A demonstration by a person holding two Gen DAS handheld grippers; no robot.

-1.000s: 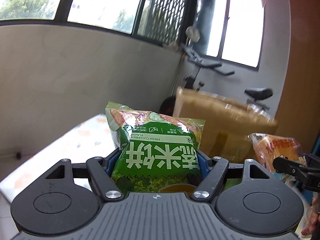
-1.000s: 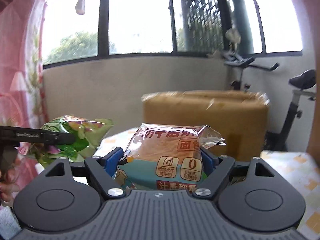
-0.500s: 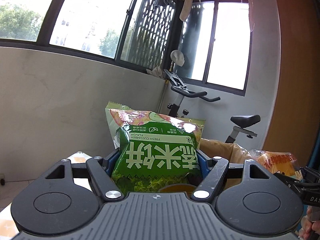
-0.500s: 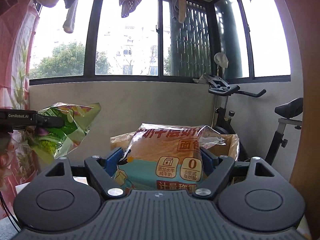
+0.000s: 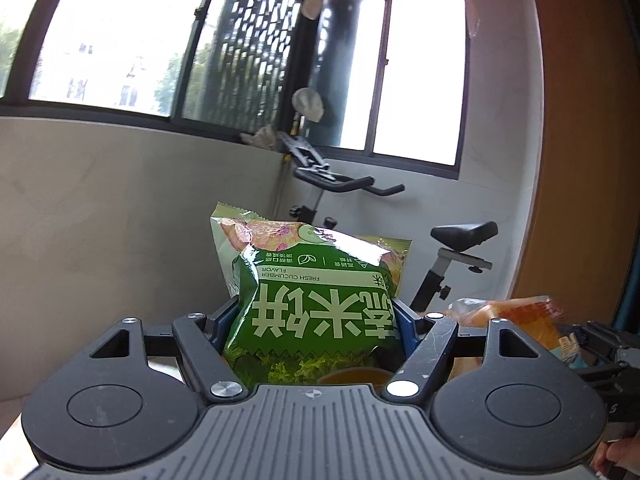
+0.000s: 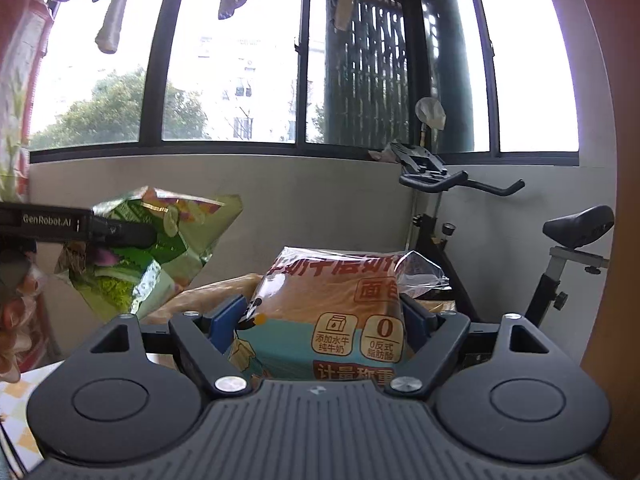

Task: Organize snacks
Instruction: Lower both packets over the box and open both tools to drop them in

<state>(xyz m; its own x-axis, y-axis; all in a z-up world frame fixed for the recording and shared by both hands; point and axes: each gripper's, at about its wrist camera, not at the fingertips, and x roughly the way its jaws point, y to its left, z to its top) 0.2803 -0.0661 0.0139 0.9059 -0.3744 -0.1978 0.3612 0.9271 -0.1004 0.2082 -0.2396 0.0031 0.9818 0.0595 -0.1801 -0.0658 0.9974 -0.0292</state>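
My left gripper is shut on a green rice-cracker bag, held up in the air in front of the wall. The same bag and the left gripper show at the left of the right wrist view. My right gripper is shut on an orange and teal bread packet, also held high. That packet shows at the right edge of the left wrist view, with the right gripper's dark fingers on it.
A brown cardboard box wrapped in plastic stands low behind the packets. An exercise bike stands at the right by the grey wall. Windows run above. A patterned table surface shows at the lower left. A wooden panel rises at the right.
Both grippers have risen and tilted up with their packets. The box and table have dropped low in both views, and the windows fill more of the frame.
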